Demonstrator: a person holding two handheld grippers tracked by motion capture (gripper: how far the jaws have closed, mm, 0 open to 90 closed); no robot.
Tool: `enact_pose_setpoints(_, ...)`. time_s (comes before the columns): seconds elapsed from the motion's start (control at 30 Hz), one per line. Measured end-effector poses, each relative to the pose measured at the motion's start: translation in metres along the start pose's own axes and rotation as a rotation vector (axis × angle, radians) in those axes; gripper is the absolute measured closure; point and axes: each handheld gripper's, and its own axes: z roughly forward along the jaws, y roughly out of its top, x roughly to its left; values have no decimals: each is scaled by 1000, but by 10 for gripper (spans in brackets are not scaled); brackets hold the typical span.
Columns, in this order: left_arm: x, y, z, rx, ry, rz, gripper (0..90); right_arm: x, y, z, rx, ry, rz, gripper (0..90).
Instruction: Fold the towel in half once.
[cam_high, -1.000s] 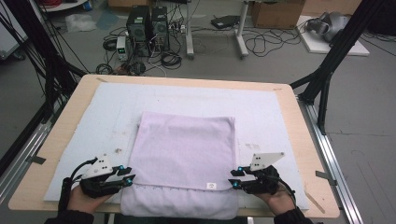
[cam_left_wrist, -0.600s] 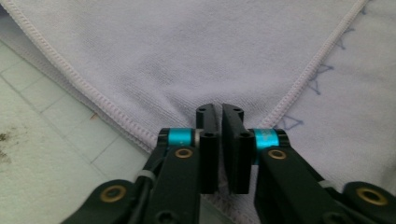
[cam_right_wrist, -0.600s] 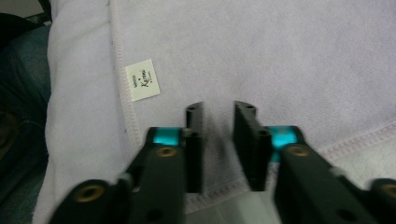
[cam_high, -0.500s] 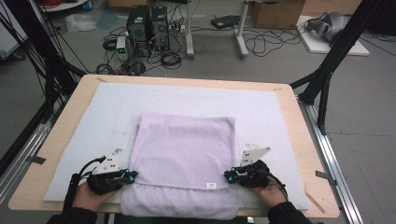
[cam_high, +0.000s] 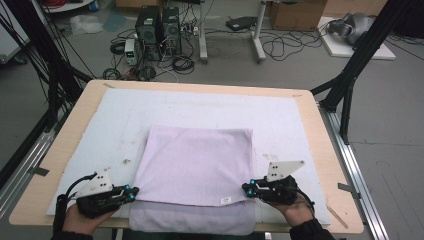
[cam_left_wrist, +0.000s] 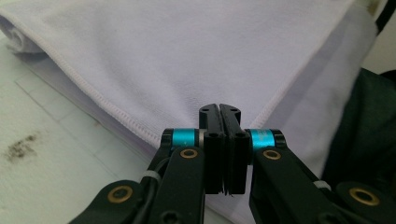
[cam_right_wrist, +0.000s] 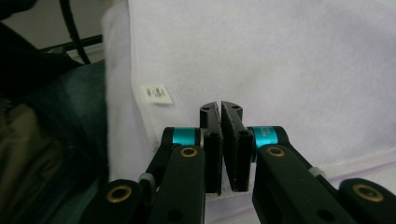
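Both grippers clamped on the near corners of the towel.

The left gripper (cam_high: 131, 191) has its jaws pressed together on the towel's (cam_high: 200, 165) near-left corner, the hemmed edge running in under its fingertips (cam_left_wrist: 219, 112); the right gripper (cam_high: 248, 188) is closed the same way on the near-right corner, cloth pinched between its jaws, both having just been closing. The towel, pale lilac and folded, lies on the white mat (cam_high: 100, 130) at the near middle of the table (cam_high: 325, 150), with a lower layer hanging over the near edge. A small white label (cam_right_wrist: 156, 94) sits near the right corner; its print is too blurred to read. The hands (cam_high: 82, 222) are cut off at the bottom of the high view. Computer towers (cam_high: 159, 27) and cables lie on the floor beyond.
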Motion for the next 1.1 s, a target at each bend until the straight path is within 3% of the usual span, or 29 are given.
enact_pose_setpoints(0.1,-9,-7,-4,-1,-37,9,827,10,-8,-3,13,52,9,827)
enact_pose_setpoints(0.17,-8,-9,1,20,-24,1,722,12,-14,-1,35,38,9,783)
enact_pose_setpoints(0.4,7,-14,32,106,-61,-1,698,0,-24,28,107,65,10,663)
enact_pose_setpoints(0.47,8,-14,36,107,-66,-2,708,-2,-26,34,128,70,12,686)
enact_pose_setpoints(0.53,8,-14,37,109,-76,5,841,-3,-25,35,124,61,13,769)
enact_pose_setpoints(0.57,8,-14,37,108,-74,4,864,-4,-25,35,127,63,11,820)
enact_pose_setpoints(0.7,7,-11,31,84,-70,11,880,-3,-21,35,136,62,-9,869)
enact_pose_setpoints(0.9,-6,-6,9,46,-82,41,880,6,-12,17,73,53,-32,871)
enact_pose_setpoints(1.0,-16,-8,0,37,-107,51,879,15,-11,7,47,86,-33,871)
enact_pose_setpoints(1.07,-20,-10,-2,34,-131,44,846,21,-15,3,42,104,-43,861)
enact_pose_setpoints(1.1,-20,-11,-1,40,-120,44,775,22,-17,3,38,114,-34,829)
